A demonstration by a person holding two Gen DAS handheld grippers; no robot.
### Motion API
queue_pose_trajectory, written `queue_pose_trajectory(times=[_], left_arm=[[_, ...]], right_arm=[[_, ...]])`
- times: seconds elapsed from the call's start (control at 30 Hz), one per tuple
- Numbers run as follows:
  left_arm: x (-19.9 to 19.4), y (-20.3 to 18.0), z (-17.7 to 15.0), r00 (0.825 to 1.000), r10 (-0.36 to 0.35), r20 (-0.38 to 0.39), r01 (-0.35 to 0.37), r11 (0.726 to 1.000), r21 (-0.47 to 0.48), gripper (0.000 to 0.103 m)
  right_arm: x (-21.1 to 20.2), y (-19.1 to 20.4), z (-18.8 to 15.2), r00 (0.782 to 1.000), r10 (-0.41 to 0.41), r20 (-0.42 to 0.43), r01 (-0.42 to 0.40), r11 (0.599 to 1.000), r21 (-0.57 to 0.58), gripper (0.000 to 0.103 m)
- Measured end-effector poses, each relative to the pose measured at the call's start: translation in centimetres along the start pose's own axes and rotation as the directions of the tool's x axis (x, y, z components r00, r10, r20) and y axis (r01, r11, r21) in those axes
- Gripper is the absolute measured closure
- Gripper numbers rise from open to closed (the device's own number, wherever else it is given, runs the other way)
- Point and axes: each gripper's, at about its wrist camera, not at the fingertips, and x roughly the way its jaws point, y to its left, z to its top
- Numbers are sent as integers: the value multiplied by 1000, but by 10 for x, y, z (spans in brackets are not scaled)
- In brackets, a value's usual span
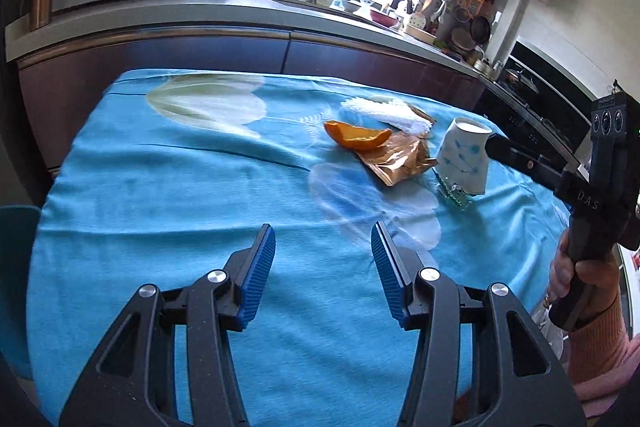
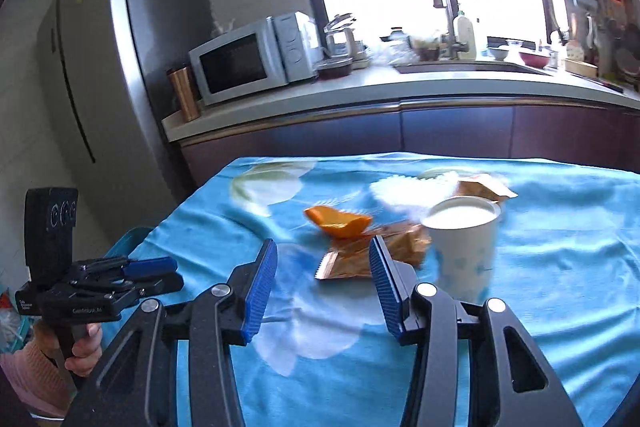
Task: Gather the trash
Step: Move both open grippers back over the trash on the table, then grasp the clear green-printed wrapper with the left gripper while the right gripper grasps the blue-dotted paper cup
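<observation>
Trash lies on the table's blue cloth (image 1: pixel 180 227): an orange peel (image 1: pixel 358 138), a gold wrapper (image 1: pixel 400 163), white crinkled paper (image 1: pixel 384 113) and an upright white paper cup (image 1: pixel 464 159) with a small green wrapper (image 1: pixel 454 193) at its foot. My left gripper (image 1: pixel 323 231) is open over bare cloth, well short of the pile. My right gripper (image 2: pixel 323 245) is open too, with nothing between its pads; the gold wrapper (image 2: pixel 360 259) lies just beyond the gap and the cup (image 2: pixel 464 243) stands close to the right finger. The orange peel (image 2: pixel 340 221) sits further back.
A kitchen counter (image 2: pixel 360 95) with a microwave (image 2: pixel 248 63) and sink runs behind the table, and a fridge (image 2: pixel 132 47) stands at the left. A blue chair (image 1: pixel 16 267) is at the table's left edge. A second gold wrapper (image 2: pixel 484 189) lies behind the cup.
</observation>
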Motion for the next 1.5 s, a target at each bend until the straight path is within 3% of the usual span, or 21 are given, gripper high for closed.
queue_pose_trajectory(times=[0.1,0.33,0.53,0.6,1.1,1.5], left_arm=[[13,-16,2,999,-23,-23,23,999,26,53],[34,-45,6,997,-54,-58,58,996,68,53],[48,-67,10,994,-73,-85,82,992,100,53],[53,-73,11,992,-82,-96,92,990,109,53],[110,-128,23,962,-167,-214,203,966,159,53],[166,-137,40,924,-232,-305,258,965,47,51]], right_arm=[[-9,-23,3,995,-86,43,85,996,20,45],[8,-54,-1,984,-176,6,176,984,33,40],[24,-68,-4,986,-161,-31,162,985,58,42],[25,-74,-4,989,-145,-38,147,986,74,53],[0,-110,-6,999,-49,10,46,977,207,55],[-6,-131,-14,1000,-16,13,12,964,264,55]])
